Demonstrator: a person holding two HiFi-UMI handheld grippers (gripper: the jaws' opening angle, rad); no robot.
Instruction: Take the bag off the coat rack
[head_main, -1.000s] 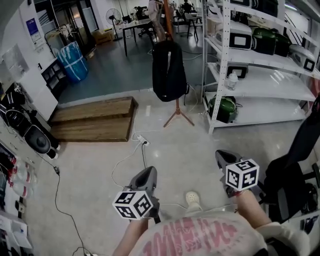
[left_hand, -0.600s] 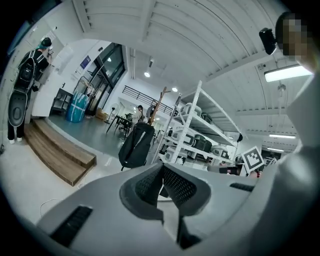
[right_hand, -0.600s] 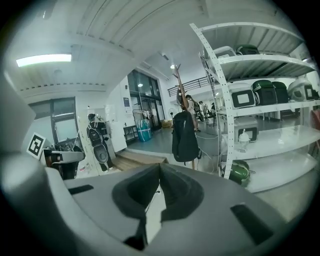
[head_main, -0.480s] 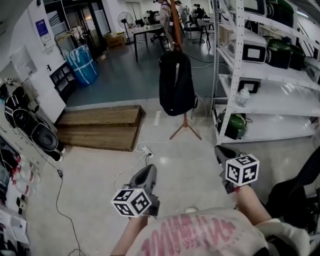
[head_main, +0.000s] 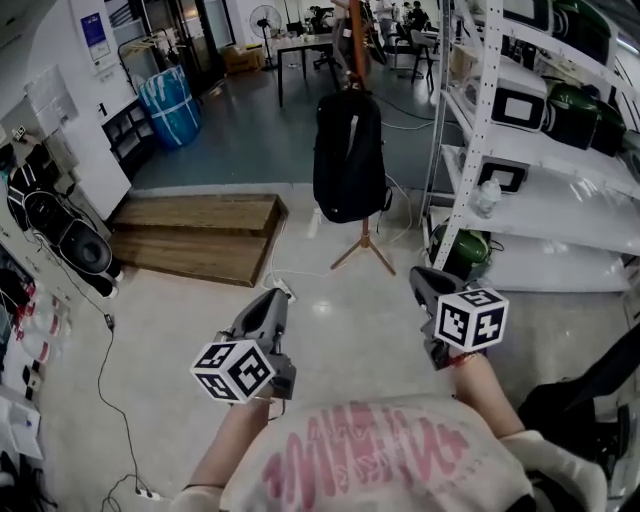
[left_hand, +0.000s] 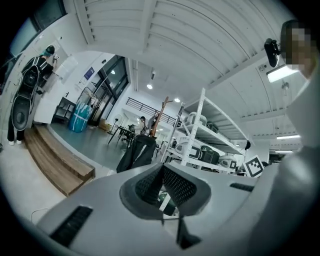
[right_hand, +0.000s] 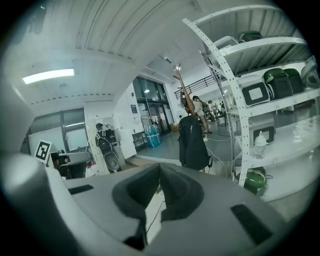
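You hold both tools out in front of you at about waist height, and both point toward the bag, which hangs high on the coat rack across the floor, well apart from either tool. The left tool has its jaws pressed together with nothing between them, and the right tool is closed and empty in the same way. That fits an approach: there is nothing within reach to grip yet. The bag is black and hangs straight down the pole, covering most of it. Only the spread feet show below, and the top of the pole shows above. The rack stands just beside the front post of the shelf unit, with a wooden step off to the other side. A cable trails on the floor near the rack's feet, so you will probably want to come in between the step and the shelves. You will likely need to open a tool before reaching for the bag's top loop or strap.
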